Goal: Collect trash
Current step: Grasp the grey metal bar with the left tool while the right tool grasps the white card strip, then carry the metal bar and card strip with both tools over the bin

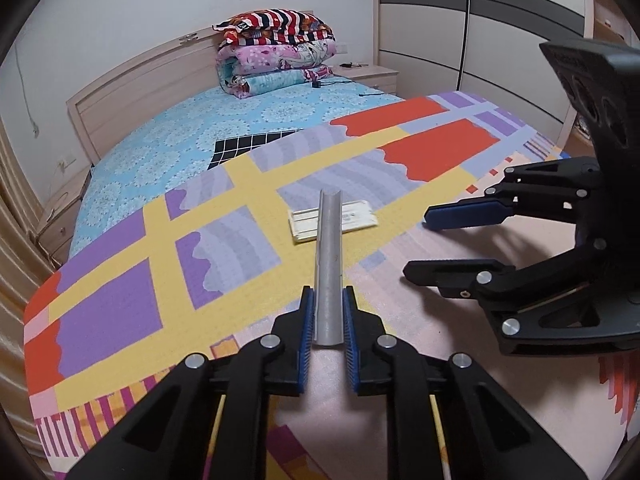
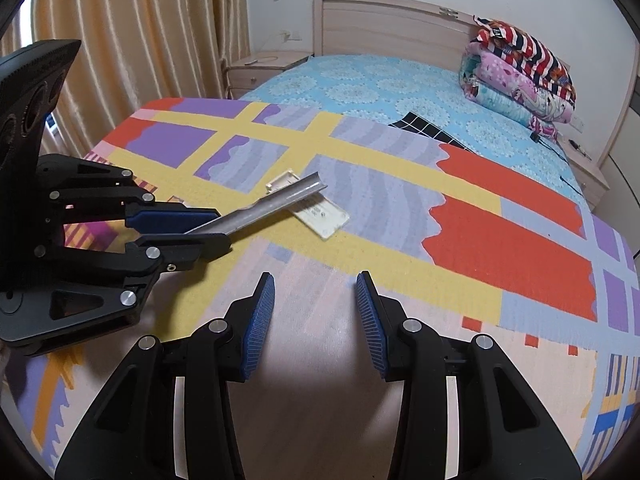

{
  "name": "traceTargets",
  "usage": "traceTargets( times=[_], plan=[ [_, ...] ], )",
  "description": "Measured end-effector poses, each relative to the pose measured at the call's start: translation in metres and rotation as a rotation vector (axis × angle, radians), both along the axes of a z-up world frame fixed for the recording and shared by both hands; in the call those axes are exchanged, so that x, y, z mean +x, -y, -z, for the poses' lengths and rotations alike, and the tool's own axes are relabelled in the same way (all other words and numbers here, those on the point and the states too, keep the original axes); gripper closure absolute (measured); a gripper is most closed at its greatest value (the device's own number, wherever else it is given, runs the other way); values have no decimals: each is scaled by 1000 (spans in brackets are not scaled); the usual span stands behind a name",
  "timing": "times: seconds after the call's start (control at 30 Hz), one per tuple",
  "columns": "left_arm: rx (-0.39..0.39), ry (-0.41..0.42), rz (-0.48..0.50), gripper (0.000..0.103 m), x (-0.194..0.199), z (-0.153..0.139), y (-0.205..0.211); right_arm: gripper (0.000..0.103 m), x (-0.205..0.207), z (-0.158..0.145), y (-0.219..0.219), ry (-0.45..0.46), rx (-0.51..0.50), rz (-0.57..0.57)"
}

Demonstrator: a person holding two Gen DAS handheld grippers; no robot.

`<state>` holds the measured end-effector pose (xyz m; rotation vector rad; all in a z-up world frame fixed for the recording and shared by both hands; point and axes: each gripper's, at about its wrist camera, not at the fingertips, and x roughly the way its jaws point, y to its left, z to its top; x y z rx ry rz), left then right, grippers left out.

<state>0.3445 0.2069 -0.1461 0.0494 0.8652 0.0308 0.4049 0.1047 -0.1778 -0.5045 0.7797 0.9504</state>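
Note:
A long grey curved strip [image 1: 329, 264] sticks forward from my left gripper [image 1: 328, 300], whose blue pads are shut on its near end. In the right wrist view the same strip [image 2: 272, 204] slants up from the left gripper [image 2: 218, 230] over a flat cream plastic piece [image 2: 320, 212] lying on the bedspread. That cream piece [image 1: 352, 218] lies just beyond the strip's far end. My right gripper [image 2: 315, 292] hovers open above the bedspread with nothing between its pads; it also shows at the right of the left wrist view [image 1: 416, 244].
A patterned bedspread [image 2: 460, 208] covers the near half of a bed with a blue sheet [image 1: 200, 120]. Folded quilts [image 1: 276, 48] are stacked by the headboard. Nightstands [image 2: 260, 66] flank the bed, curtains [image 2: 132, 40] hang on one side, a wardrobe [image 1: 500, 40] stands on the other.

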Motion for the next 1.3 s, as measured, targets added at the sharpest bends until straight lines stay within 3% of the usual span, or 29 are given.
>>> traceTargets(
  times=[0.23, 0.6, 0.77, 0.93, 1.07, 1.3],
  plan=[
    [-31, 47, -2, 89, -17, -11, 2, 61, -1, 0, -8, 10, 4, -24],
    [-43, 93, -49, 89, -59, -30, -14, 61, 19, -7, -42, 102, -27, -119],
    [-46, 103, -49, 89, -67, -34, -17, 58, 24, -4, -53, 95, -40, -191],
    [-55, 116, -48, 89, -72, -37, -18, 58, 29, -2, -50, 42, -19, -181],
    [-64, 117, -48, 89, -74, -36, -16, 76, 21, -2, -45, 42, -14, -173],
    [-64, 106, -44, 89, -87, -31, -3, 79, 1, -1, -33, 73, -24, -157]
  ],
)
